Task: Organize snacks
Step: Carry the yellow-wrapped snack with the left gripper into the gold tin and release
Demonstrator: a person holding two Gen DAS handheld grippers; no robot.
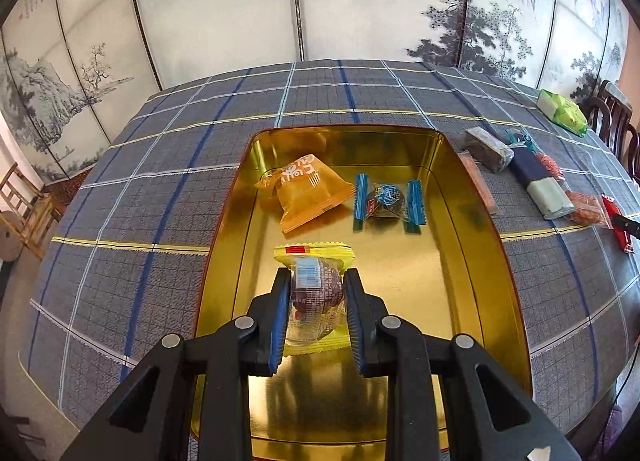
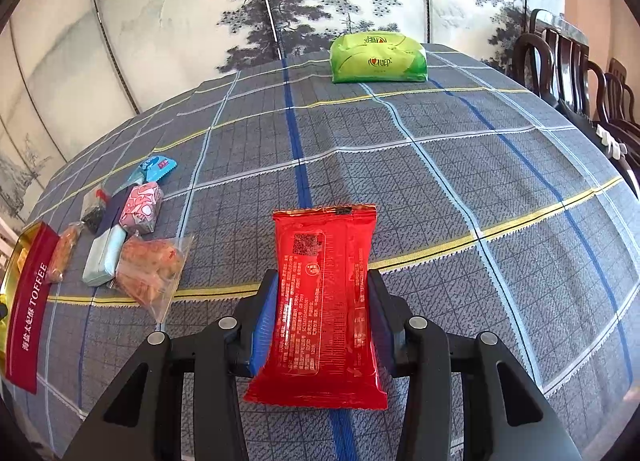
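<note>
Left wrist view: left tongs point(image 1: 317, 293) are clenching a clear, yellow-edged wrapper point(image 1: 316, 285) holding a dark round snack, over the glossy gold tin point(image 1: 472, 245). Lying inside the tin: an orange pillow packet point(image 1: 308, 191) and a blue-ended wrapped sweet point(image 1: 387, 201).

Right wrist view: right tongs point(image 2: 323, 293) are gripping a shiny red sachet point(image 2: 322, 301) bearing small print and a QR code, above the plaid-clothed worktop point(image 2: 460, 165). A green tissue pack point(image 2: 378, 57) is sitting far back; the tin's red side is reading "TOFFEE" point(image 2: 28, 313).

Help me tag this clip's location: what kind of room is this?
Probably a home dining room: a table under a plaid tablecloth, dark wooden dining chairs beside it, and a folding screen painted with an ink landscape behind.
</note>
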